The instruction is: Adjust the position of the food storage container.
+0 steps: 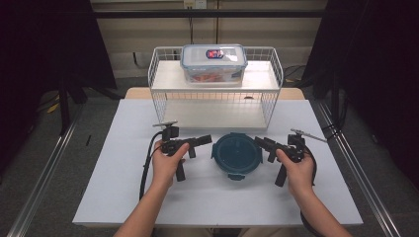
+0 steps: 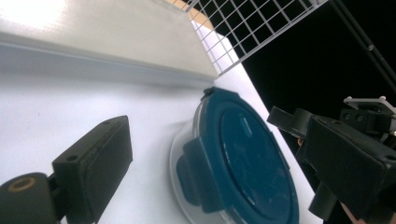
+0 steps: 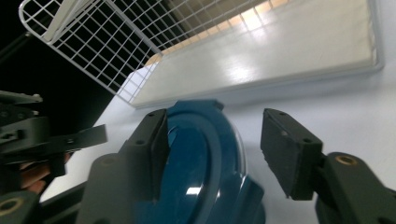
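high view: lidded box (image 1: 214,64) holding orange contents on rack (image 1: 163,79)

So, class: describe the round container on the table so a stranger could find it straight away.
Start at the white wire rack at the back of the white table. Just in front of it, between the two hand-held claws, sits the round container. Its dark teal lid with clip tabs sets it apart from the rectangular clear box on the rack.
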`<state>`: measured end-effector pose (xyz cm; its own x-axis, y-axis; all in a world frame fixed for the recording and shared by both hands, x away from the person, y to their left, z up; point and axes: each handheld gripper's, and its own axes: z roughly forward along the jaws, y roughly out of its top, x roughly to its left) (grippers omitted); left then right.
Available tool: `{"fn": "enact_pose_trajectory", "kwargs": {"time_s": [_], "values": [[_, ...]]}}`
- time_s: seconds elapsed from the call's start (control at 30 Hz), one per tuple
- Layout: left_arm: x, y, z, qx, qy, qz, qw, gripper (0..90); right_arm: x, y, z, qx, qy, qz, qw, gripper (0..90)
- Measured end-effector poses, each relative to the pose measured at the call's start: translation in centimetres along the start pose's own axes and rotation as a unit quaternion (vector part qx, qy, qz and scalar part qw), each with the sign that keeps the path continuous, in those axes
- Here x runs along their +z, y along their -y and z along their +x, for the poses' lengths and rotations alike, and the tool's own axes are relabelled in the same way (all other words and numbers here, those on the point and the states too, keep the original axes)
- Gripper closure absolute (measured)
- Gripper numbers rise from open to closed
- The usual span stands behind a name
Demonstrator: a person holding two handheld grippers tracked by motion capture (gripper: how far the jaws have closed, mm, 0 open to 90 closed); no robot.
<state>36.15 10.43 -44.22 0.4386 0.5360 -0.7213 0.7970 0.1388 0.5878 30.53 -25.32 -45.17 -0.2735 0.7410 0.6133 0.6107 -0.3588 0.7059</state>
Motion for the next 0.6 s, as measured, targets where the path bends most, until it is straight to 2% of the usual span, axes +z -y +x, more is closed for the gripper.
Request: {"fn": "enact_pose_trajectory", "kwargs": {"time_s": [0.07, 0.13, 0.2, 0.3, 0.37, 0.47, 0.53, 0.6], "values": [[0.1, 0.2, 0.2, 0.000, 0.003, 0.010, 0.9999, 7.8, -0.2, 0.2, -0.1, 0.011, -0.002, 0.000, 0.9999, 37.7], [0.2, 0.5, 0.4, -0.003, 0.000, 0.018, 0.9998, 7.8, -0.5, 0.4, -0.4, 0.011, 0.003, 0.000, 0.9999, 37.6], [0.3, 0.7, 0.6, -0.005, 0.002, 0.026, 0.9996, 8.5, -0.7, 0.6, -0.6, 0.023, 0.001, 0.006, 0.9997, 37.5], [0.5, 1.1, 0.7, -0.009, 0.007, 0.034, 0.9993, 8.6, -1.0, 1.1, -1.0, 0.024, 0.003, 0.010, 0.9997, 37.4], [0.6, 1.2, 0.8, -0.009, 0.010, 0.036, 0.9993, 8.5, -1.2, 1.3, -1.1, 0.036, -0.003, 0.009, 0.9993, 37.3], [0.9, 1.4, 0.8, -0.015, 0.016, 0.032, 0.9992, 7.6, -1.4, 1.5, -1.3, 0.040, -0.008, 0.012, 0.9991, 39.2], [1.0, 1.6, 1.0, -0.010, 0.018, 0.038, 0.9991, 7.4, -1.6, 1.5, -1.4, 0.051, -0.014, 0.013, 0.9985, 39.3], [1.2, 1.7, 1.0, -0.023, 0.018, 0.040, 0.9988, 7.1, -1.8, 1.7, -1.6, 0.061, -0.016, 0.013, 0.9979, 40.0]]}}
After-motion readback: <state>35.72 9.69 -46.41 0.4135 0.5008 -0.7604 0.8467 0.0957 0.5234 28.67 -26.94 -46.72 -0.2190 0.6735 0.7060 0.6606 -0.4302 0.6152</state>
